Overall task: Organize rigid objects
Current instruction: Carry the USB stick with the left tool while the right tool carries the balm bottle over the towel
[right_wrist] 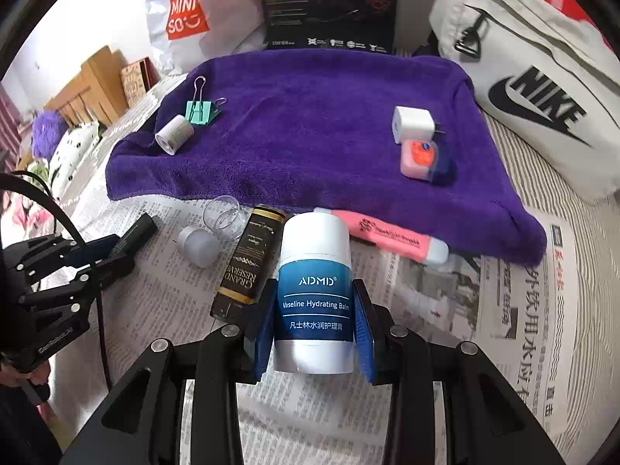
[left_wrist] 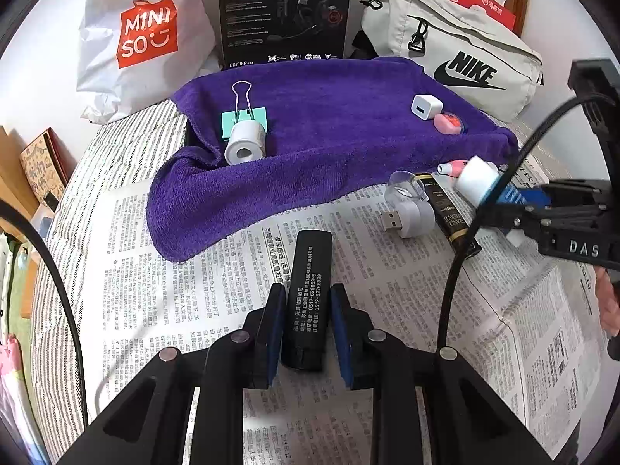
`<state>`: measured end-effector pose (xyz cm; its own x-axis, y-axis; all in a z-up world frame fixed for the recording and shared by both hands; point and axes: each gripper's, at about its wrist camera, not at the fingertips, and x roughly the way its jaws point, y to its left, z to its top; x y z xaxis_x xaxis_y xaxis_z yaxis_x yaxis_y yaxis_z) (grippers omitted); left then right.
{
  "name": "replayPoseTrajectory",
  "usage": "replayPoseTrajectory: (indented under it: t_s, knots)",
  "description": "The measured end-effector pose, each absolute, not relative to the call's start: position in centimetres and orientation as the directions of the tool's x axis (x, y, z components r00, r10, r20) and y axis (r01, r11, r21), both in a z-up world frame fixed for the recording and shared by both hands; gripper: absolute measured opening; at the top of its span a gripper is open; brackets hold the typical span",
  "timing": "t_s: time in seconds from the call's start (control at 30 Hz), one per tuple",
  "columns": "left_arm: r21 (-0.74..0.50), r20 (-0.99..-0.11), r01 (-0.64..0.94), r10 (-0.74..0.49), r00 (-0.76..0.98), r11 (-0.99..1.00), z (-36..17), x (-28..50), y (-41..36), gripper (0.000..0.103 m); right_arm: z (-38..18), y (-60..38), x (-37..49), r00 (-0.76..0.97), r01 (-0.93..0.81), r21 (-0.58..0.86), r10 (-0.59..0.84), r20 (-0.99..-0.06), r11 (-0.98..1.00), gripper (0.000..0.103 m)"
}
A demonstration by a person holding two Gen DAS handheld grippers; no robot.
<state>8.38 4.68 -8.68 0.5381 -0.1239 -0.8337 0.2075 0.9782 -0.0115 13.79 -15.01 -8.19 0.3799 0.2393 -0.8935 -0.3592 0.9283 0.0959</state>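
Now left gripper (left_wrist: pixel 306 306) tight around black tube (left_wrist: pixel 308 294), right gripper (right_wrist: pixel 314 310) around balm stick (right_wrist: pixel 314 294) on newspaper (right_wrist: pixel 426 368).

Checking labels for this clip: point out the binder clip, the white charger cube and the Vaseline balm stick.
binder clip (left_wrist: pixel 248 120): left wrist view, green body.
white charger cube (right_wrist: pixel 410 124): right wrist view, front face.
Vaseline balm stick (right_wrist: pixel 316 294): right wrist view, blue label.

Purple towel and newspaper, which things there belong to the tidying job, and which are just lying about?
Job: black stick in left gripper; balm tube in right gripper; binder clip; charger; purple towel.
Lying about: Miniso bag; Nike bag; black box.
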Motion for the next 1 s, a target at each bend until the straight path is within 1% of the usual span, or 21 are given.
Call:
replayPoseTrajectory:
  t_s: [0.2,0.27,0.33,0.53,0.8,0.9,1.0]
  knots:
    - [-0.007,-0.833,0.199,-0.116,0.541,0.980,-8.8,9.0,4.6,0.024,-8.7,-14.9,14.2,0.391,-0.352,0.113,0.256,-0.884,0.929,0.036]
    - [-0.024,-0.828,0.178,-0.119,0.548,0.984,-8.8,9.3,4.9,0.023,-8.8,-15.0,14.2,0.399,-0.358,0.118,0.266,-0.878,0.926,0.036]
    - [-0.011,-0.829,0.193,-0.117,0.547,0.981,-8.7,9.3,4.8,0.023,-8.6,-15.2,14.0,0.399,-0.365,0.110,0.263,-0.878,0.924,0.036]
    - [-0.030,-0.833,0.184,-0.126,0.539,0.982,-8.4,9.3,5.4,0.023,-7.9,-16.8,13.2,0.394,-0.357,0.139,0.284,-0.874,0.924,0.036]
    - [-0.049,-0.820,0.167,-0.135,0.556,0.985,-6.8,8.9,6.5,0.021,-6.3,-18.6,12.4,0.423,-0.344,0.135,0.282,-0.861,0.929,0.036]
    - [-0.041,-0.819,0.170,-0.130,0.559,0.985,-6.1,8.8,6.4,0.021,-5.8,-19.0,12.2,0.424,-0.343,0.143,0.289,-0.858,0.928,0.036]
    - [-0.011,-0.833,0.185,-0.112,0.542,0.983,-6.6,9.1,5.8,0.021,-6.2,-19.0,12.1,0.413,-0.348,0.144,0.289,-0.863,0.927,0.036]
